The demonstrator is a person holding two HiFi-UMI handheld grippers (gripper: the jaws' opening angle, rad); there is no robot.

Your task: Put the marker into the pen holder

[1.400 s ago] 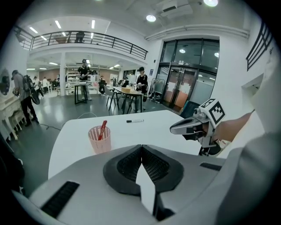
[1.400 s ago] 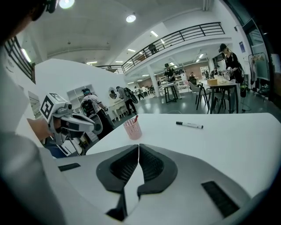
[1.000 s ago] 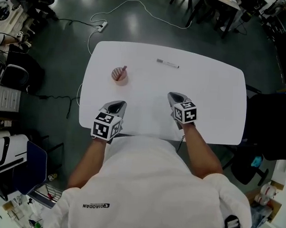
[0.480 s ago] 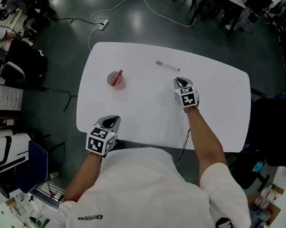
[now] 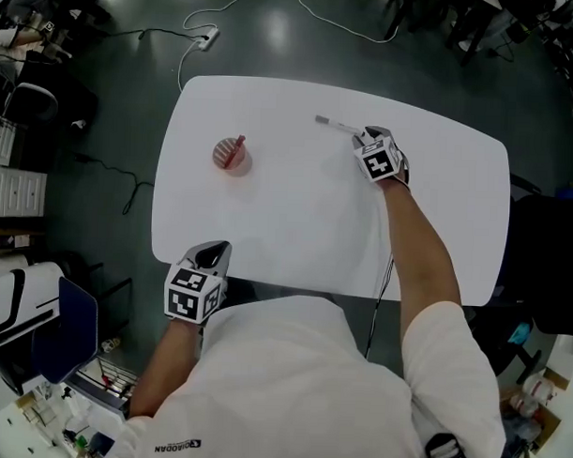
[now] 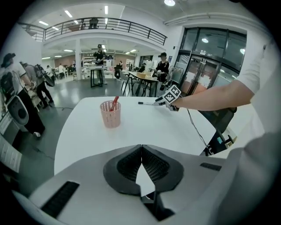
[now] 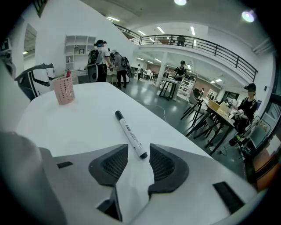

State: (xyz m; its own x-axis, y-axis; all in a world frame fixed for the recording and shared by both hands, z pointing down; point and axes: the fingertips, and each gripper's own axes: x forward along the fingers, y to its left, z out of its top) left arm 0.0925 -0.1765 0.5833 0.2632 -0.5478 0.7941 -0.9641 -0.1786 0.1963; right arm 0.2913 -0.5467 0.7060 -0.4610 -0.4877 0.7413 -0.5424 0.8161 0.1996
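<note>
**Head view.** The white counter (image 5: 296,224) fills the centre of the frame. The marker (image 5: 333,125) lies flat on it at upper centre. It is well apart from the pink pen holder (image 5: 232,158), which stands upright left of centre with a red pen (image 5: 238,145) inside. The right claw (image 5: 367,135) is at the marker's right end. The left claw (image 5: 214,252) is at the counter's lower-left edge, far from both marker and pen holder.

**Right gripper view.** The claw's jaws are opening. The marker's near end lies on the counter between their tips, and neither pad presses on it. The marker's body runs away toward the upper left of the frame.

**Left gripper view.** The jaws are together with nothing between them. The pen holder stands left of centre, and the marker lies beyond it at upper centre.
</note>
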